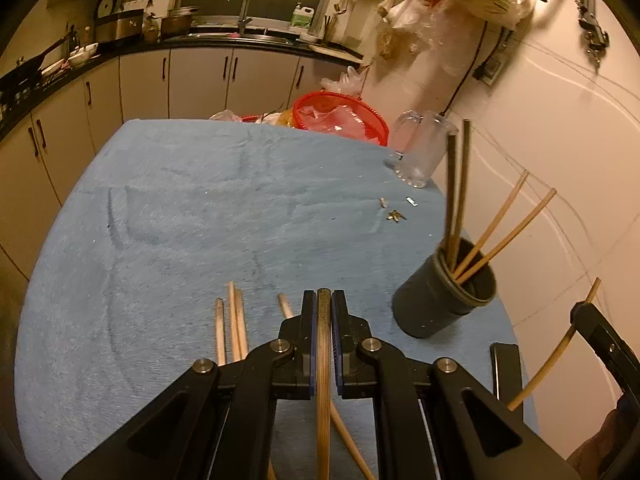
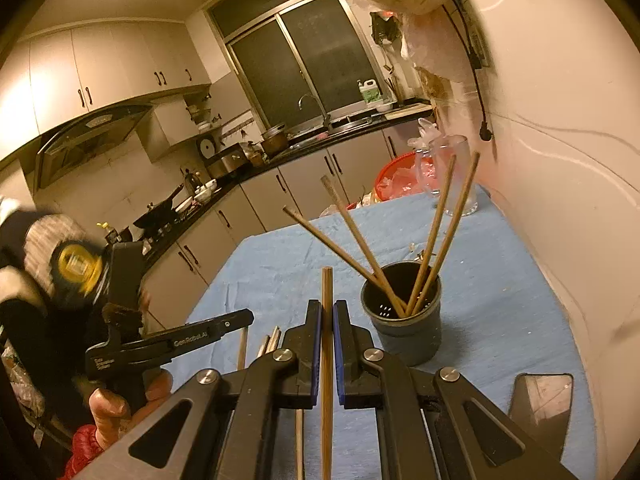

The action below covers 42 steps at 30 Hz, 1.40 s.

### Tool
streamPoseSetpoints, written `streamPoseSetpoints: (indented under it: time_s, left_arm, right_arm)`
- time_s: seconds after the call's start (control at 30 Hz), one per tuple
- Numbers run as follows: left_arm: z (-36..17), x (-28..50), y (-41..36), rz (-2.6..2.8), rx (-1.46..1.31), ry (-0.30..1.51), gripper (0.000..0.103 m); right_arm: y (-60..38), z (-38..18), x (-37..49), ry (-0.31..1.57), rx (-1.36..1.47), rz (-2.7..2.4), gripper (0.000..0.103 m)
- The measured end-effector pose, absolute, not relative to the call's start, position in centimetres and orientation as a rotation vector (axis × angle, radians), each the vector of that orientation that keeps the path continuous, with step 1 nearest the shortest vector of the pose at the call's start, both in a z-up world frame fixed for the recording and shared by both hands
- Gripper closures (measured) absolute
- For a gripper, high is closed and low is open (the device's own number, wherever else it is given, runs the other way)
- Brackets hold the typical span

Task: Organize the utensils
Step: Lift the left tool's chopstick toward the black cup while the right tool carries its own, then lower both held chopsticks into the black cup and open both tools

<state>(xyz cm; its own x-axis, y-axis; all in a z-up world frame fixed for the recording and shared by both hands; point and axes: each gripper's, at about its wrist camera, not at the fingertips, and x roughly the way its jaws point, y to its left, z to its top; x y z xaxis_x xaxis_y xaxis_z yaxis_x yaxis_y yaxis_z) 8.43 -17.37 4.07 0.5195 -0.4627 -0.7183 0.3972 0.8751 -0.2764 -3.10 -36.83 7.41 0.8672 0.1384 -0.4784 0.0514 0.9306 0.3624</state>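
A blue cloth (image 1: 200, 208) covers the table. At its far end sits a red basket (image 1: 340, 118) with clear plastic in it, and just beside that stands a glass mug (image 1: 420, 152) near the wall. A few tiny scraps (image 1: 394, 214) lie on the cloth between the mug and a dark cup (image 1: 444, 296). A dark phone (image 2: 542, 400) lies flat at the near right edge of the table. Behind it all is the kitchen counter with a sink (image 2: 344, 122), pots and a wok.

The cup stands upright on the right side of the cloth, near the wall. Four sticks (image 2: 436, 216) lean out of it, two one way and two the other way. They are thin, brown and long.

More loose sticks (image 1: 232, 324) lie flat on the cloth, near the person, to the left of the cup.

The left gripper (image 1: 323, 300) pinches one dark brown stick (image 1: 323, 360) between its blue pads. The stick lies straight along the fingers, above the loose ones.

The right gripper (image 2: 327, 312) also pinches one stick (image 2: 327, 340). This one is light brown and pokes out past the fingertips, just left of the cup. A hand (image 2: 120, 404) holds the left gripper off to the side, and nothing stands between either gripper and the cup.
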Motion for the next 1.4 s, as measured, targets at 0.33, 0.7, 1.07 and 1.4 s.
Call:
streamPoseSetpoints:
  time_s: [0.33, 0.7, 1.07, 1.4]
  left_arm:
    - [5.5, 7.2, -18.6, -0.543, -0.057, 0.854, 0.096]
    - [7.5, 5.8, -18.8, -0.552, -0.041, 0.803, 0.096]
    - [9.6, 5.1, -18.4, -0.559, -0.047, 0.763, 0.096]
    - [11.5, 4.3, -18.9, -0.570, -0.038, 0.723, 0.096]
  right_arm:
    - [-37.7, 8.2, -4.0, 0.496, 0.376, 0.031, 0.097]
    - [-37.8, 9.3, -4.4, 0.477, 0.365, 0.025, 0.097]
    - [-37.8, 10.3, -4.9, 0.458, 0.355, 0.024, 0.097]
    - [-38.6, 11.6, -5.3, 0.431, 0.348, 0.013, 0.097]
